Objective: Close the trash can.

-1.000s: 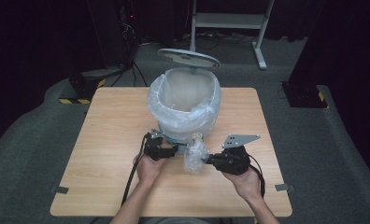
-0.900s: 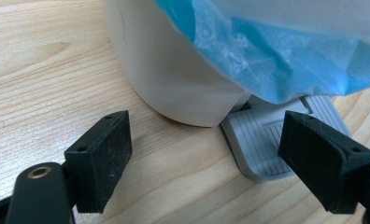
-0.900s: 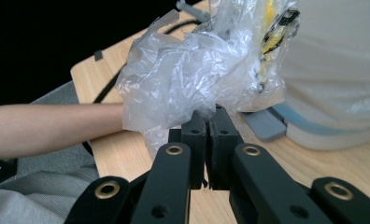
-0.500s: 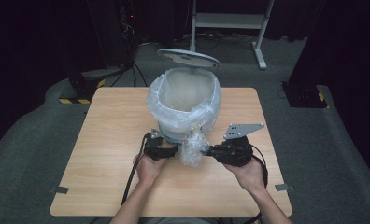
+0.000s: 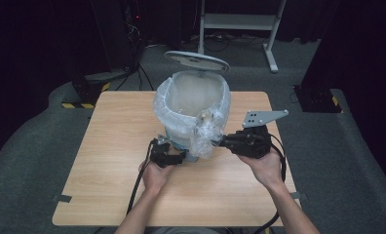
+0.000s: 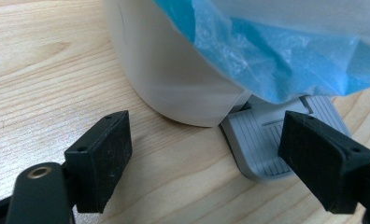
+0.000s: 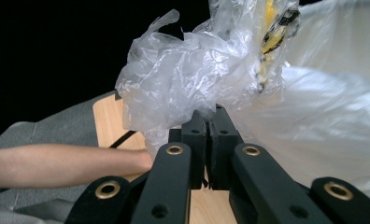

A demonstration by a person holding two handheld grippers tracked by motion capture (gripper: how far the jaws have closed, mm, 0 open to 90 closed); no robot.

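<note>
A white pedal bin [image 5: 177,141] stands mid-table with its lid [image 5: 197,61] up and a clear liner bag [image 5: 191,97] folded over the rim. My right gripper [image 5: 219,143] is shut on a bunched wad of the liner's plastic [image 5: 204,139] at the bin's front right. In the right gripper view the jaws [image 7: 207,123] meet under the crumpled plastic [image 7: 188,70]. My left gripper [image 5: 181,157] sits low at the bin's base, open. In the left gripper view, its pads [image 6: 103,158] frame the bin's white wall [image 6: 174,70], the grey foot pedal [image 6: 262,140] and the hanging liner [image 6: 276,56].
The wooden table [image 5: 113,146] has bare room on both sides of the bin and in front of the hands. Dark floor, black stands and a white frame [image 5: 240,22] lie beyond the far edge. A forearm [image 7: 66,165] crosses low in the right gripper view.
The right gripper has moved up and to the right, pulling the wad of plastic with it. The left gripper has stayed at the bin's base.
</note>
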